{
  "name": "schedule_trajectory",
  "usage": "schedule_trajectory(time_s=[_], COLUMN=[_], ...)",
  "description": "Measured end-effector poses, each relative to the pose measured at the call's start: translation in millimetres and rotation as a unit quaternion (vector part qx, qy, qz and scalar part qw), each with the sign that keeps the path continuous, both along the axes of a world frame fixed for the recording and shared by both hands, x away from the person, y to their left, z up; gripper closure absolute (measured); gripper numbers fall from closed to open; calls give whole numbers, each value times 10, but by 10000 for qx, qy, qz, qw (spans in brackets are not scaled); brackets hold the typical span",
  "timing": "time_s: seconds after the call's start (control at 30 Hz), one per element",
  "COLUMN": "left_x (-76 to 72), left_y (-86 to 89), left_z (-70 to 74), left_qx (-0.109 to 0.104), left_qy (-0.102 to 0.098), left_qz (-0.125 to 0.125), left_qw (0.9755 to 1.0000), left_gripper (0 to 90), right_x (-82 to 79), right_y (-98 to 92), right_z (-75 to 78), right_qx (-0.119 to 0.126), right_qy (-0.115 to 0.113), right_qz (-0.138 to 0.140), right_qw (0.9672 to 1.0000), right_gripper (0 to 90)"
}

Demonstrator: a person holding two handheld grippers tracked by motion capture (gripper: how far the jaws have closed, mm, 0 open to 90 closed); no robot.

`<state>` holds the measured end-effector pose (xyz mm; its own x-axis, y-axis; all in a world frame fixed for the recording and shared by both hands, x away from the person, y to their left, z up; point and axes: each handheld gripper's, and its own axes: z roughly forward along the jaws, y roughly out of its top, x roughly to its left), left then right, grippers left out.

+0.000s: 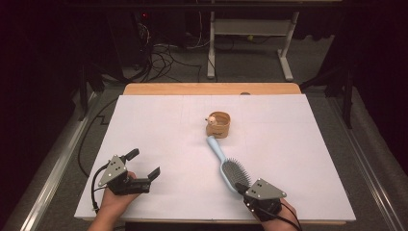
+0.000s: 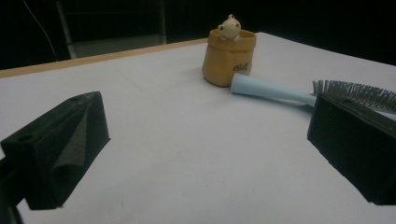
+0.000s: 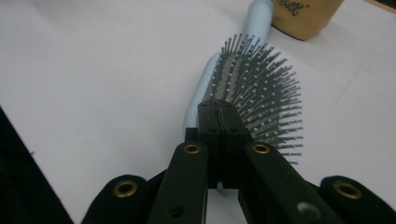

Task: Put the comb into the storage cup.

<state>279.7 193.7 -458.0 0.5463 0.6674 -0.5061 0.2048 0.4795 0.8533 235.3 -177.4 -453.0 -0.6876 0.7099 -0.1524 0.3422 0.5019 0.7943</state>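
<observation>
The light-blue hairbrush (image 1: pixel 226 163) lies bristles-up on the white table (image 1: pixel 154 120), its handle tip touching the tan pouch-shaped holder (image 1: pixel 219 124). The right gripper (image 1: pixel 242 188), jaws pressed together, seemingly nudges the brush head; the left gripper (image 1: pixel 143 163) waits wide open. Nothing is lifted yet.

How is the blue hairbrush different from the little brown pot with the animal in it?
The hairbrush is long, pale blue and lies flat; the pot is short, tan and stands upright. The hairbrush has bristles, while the pot holds a small animal figure. Both sit on the white table, the handle tip at the pot's base.
</observation>
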Motion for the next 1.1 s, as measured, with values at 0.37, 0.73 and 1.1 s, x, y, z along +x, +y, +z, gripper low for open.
schedule_trajectory(time_s=[0.37, 0.73, 1.1], left_x=[11, 20, 25], left_y=[-14, -29, -30], left_z=[-12, -21, -15], left_qx=[140, 234, 235], left_qy=[-19, -63, -60], left_qz=[95, 152, 160], left_qw=[9999, 9996, 9996], left_gripper=[0, 0, 0], right_x=[136, 190, 174], right_y=[-104, -118, -238], right_z=[-11, -22, 80], right_qx=[3, -7, 575], right_qy=[-64, -63, -134], right_qz=[-222, -280, -262], right_qw=[9997, 9996, 9979], right_gripper=[900, 900, 874])
